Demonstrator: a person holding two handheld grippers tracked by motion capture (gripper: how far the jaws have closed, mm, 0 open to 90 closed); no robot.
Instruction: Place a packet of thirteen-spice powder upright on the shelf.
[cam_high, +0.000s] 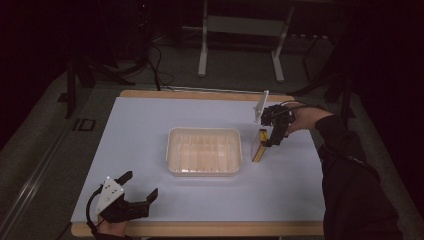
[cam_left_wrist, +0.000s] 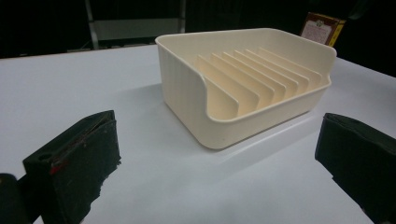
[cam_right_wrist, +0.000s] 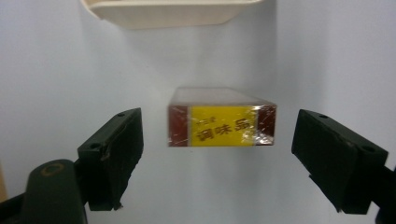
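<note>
While both hand-held grippers gape empty, the right (cam_right_wrist: 217, 158) straddles the box (cam_right_wrist: 222, 119).

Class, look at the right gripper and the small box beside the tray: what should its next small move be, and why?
Probably close the right gripper on the box. Its jaws stand open on either side of the box, apart from it, and the box lies on the table beside the cream tray, not yet held.
</note>
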